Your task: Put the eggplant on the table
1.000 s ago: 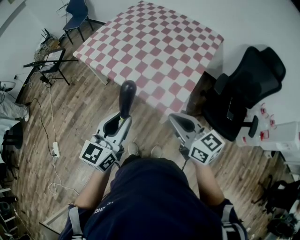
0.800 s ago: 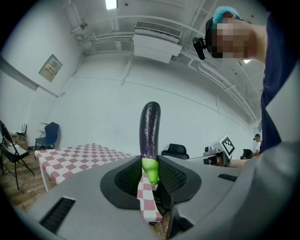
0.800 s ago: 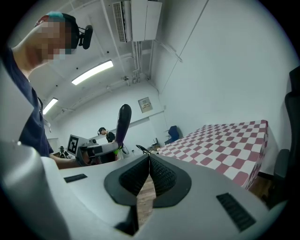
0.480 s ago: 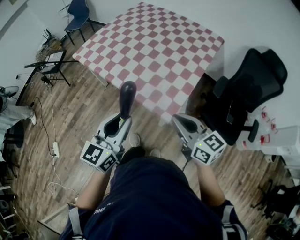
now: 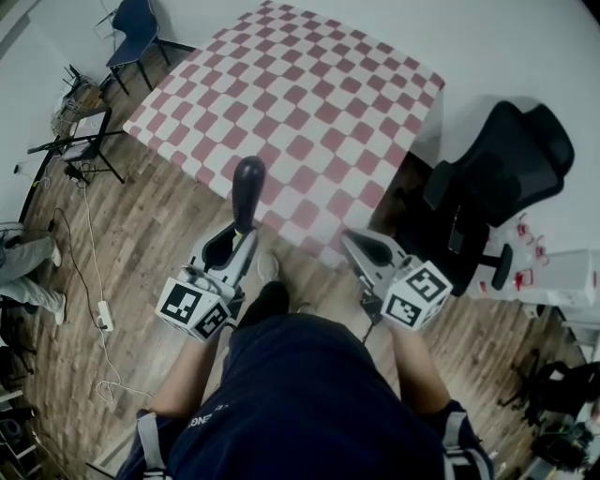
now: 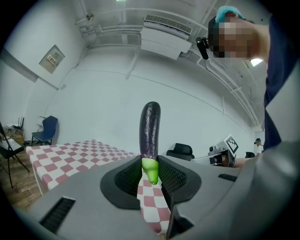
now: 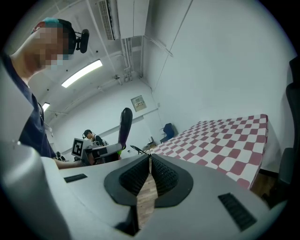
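Note:
A dark purple eggplant with a green stem end stands upright in my left gripper, whose jaws are shut on the stem end. In the left gripper view the eggplant rises straight up between the pads. It hovers just over the near edge of the red-and-white checkered table. My right gripper is beside it to the right, shut with nothing between its jaws. From the right gripper view the eggplant shows at the left, the table at the right.
A black office chair stands right of the table. A blue chair and a black stand with cables are at the left on the wooden floor. White shelving is at the right edge.
Both grippers have moved forward toward the table with the eggplant; the table's near edge now lies under the eggplant's tip. Neither gripper's jaws changed.

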Available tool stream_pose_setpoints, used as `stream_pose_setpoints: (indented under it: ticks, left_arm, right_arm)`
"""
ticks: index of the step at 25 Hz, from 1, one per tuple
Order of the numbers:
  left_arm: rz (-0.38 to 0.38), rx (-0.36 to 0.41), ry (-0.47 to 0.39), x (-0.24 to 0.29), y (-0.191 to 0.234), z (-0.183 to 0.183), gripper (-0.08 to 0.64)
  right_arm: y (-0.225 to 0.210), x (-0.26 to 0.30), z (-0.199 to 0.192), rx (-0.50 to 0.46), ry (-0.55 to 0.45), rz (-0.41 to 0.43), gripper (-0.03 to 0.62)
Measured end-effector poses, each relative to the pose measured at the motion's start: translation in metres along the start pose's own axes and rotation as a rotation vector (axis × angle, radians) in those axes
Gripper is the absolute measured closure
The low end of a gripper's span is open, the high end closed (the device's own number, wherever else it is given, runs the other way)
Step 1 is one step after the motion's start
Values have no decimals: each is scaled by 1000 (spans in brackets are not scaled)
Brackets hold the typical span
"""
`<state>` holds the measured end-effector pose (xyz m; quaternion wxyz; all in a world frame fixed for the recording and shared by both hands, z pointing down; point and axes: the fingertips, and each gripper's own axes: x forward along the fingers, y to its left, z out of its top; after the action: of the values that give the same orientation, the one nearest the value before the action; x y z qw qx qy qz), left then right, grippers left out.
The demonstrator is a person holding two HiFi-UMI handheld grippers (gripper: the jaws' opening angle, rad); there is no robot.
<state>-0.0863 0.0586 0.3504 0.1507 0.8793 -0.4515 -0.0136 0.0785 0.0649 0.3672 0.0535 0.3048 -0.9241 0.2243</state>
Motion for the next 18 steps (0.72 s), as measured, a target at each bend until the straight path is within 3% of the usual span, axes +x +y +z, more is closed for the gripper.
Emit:
stream_pose_setpoints:
  ticks: [10,18]
  left_arm:
    - [-47,-16,44,74,111,20,436]
    - [-89,4,110,118,188,16,436]
  right_arm:
    - [-54,99,31,23,41,-76,575]
    - [-85,159,42,52,67,-140,575]
